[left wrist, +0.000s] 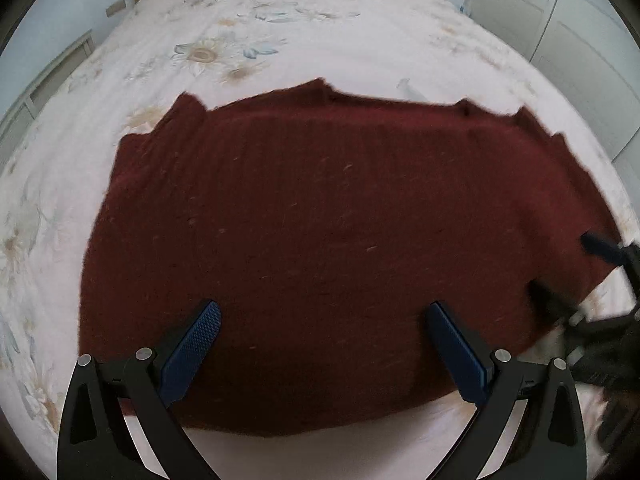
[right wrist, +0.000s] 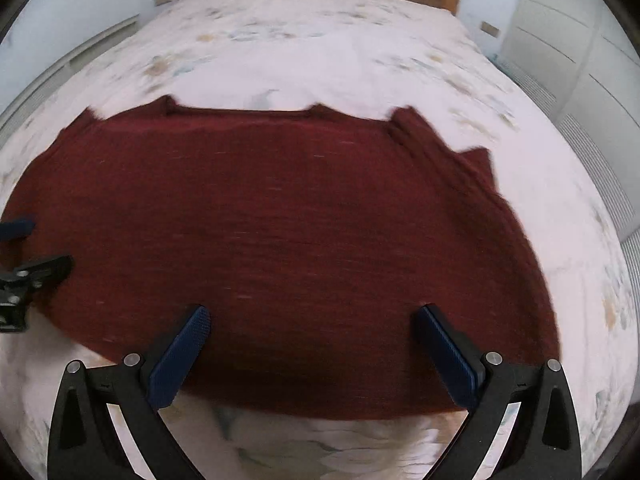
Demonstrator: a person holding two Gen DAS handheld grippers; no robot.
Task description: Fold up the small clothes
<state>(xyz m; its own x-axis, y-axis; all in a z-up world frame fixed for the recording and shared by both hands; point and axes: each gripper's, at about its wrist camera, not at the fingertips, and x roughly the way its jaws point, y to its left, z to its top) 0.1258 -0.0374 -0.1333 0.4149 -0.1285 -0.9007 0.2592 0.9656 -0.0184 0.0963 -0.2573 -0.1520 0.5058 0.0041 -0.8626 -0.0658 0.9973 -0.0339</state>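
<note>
Both tools gape wide, nothing gripped: left tool, right tool, over the near hem of the dark red sweater lying flat on the bed. Risk as I see it: pinching bedsheet too, or uneven grabs skewing my fold.

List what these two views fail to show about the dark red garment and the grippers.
- Garment type: sleeves folded under, left wrist view.
- Right gripper: blurred, cut off by the frame edge, left wrist view.
- Garment's near hem: motion blur, right wrist view.
- Left gripper: frame edge, right wrist view.
</note>
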